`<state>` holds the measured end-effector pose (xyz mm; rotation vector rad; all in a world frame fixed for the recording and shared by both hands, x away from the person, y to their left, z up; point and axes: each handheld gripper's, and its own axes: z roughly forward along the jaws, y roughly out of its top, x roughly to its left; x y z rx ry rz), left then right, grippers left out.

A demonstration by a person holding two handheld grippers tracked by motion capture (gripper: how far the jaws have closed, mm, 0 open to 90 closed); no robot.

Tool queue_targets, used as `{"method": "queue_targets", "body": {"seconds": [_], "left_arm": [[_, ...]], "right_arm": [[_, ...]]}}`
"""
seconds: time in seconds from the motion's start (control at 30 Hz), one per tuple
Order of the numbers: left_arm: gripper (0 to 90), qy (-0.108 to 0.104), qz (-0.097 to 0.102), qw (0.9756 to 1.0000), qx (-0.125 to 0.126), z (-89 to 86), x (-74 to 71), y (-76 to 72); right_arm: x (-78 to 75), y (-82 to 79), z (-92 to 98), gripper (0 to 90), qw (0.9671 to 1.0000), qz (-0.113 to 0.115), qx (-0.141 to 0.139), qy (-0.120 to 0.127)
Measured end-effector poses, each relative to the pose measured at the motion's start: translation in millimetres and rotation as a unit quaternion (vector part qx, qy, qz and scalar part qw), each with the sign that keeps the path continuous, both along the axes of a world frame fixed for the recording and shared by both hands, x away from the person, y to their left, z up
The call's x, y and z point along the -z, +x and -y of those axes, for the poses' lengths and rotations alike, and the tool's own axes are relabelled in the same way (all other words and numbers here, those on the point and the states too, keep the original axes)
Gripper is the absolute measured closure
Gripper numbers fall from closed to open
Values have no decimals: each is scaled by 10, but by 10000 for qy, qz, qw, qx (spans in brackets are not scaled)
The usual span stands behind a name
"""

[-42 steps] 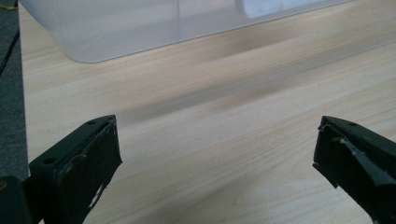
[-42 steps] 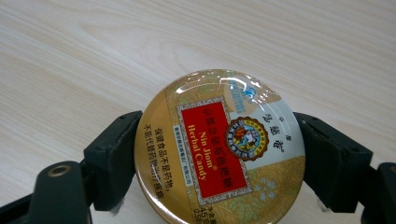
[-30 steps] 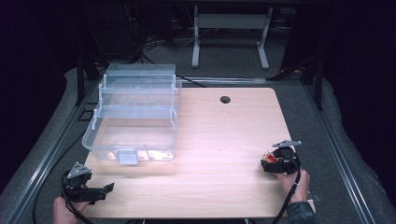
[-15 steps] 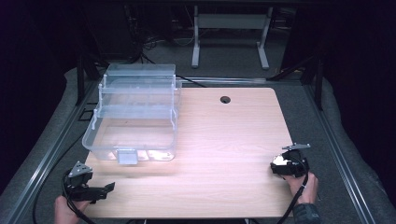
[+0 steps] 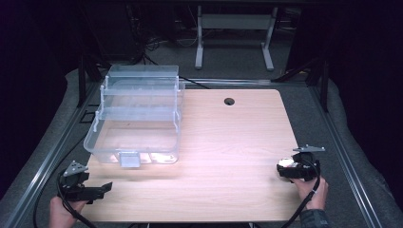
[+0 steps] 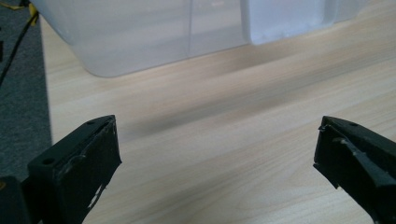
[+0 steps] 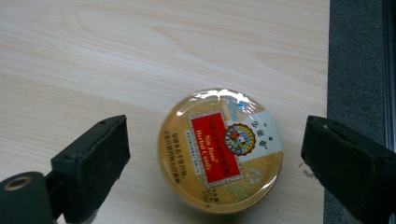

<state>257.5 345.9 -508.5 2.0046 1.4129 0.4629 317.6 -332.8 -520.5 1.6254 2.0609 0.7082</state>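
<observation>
A round gold candy tin with a red label lies flat on the wooden table near its right edge. My right gripper is open, one jaw on each side of the tin, both apart from it. From above, the right gripper hovers over the tin at the table's near right. My left gripper is open with nothing between its jaws at the near left corner. Its own view shows the left gripper above bare wood, facing a clear plastic box.
The clear tiered plastic box stands open on the left half of the table, a white latch at its front. A cable hole sits near the far edge. Grey padding borders the table's right side.
My right gripper has shifted a little to the right and toward the near edge. The left gripper and the box have stayed put.
</observation>
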Motion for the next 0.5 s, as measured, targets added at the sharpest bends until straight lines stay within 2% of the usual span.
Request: {"method": "queue_targets", "body": {"seconds": [0.03,0.07,0.1,0.13,0.2,0.23,0.27,0.37,0.43,0.5], "left_arm": [[2,47,35,10000,-9,-27,-87,18],[2,47,35,10000,-9,-27,-87,18],[5,115,102,9999,-56,-50,-180,48],[14,115,102,9999,-56,-50,-180,48],[30,174,187,9997,-44,-95,-337,120],[29,174,187,9997,-44,-95,-337,120],[29,200,219,9995,-54,-113,-403,161],[10,365,278,9989,-109,-145,-576,308],[8,416,270,9987,-109,-151,-611,354],[6,433,246,9987,-91,-182,-700,488]], "right_arm": [[-39,-18,-26,65,10000,33,-2,-55],[-39,-18,-26,65,10000,33,-2,-55],[-112,-54,-76,60,9999,85,-71,-60],[-112,-54,-76,60,9999,85,-71,-60],[-192,-90,-144,59,9996,158,-215,-40],[-192,-90,-144,59,9996,158,-215,-40],[-218,-102,-167,59,9996,103,-269,-44],[-260,-128,-278,59,9986,158,-499,17],[-268,-131,-302,59,9985,148,-533,-6],[-276,-136,-369,60,9985,136,-527,-76]]}}
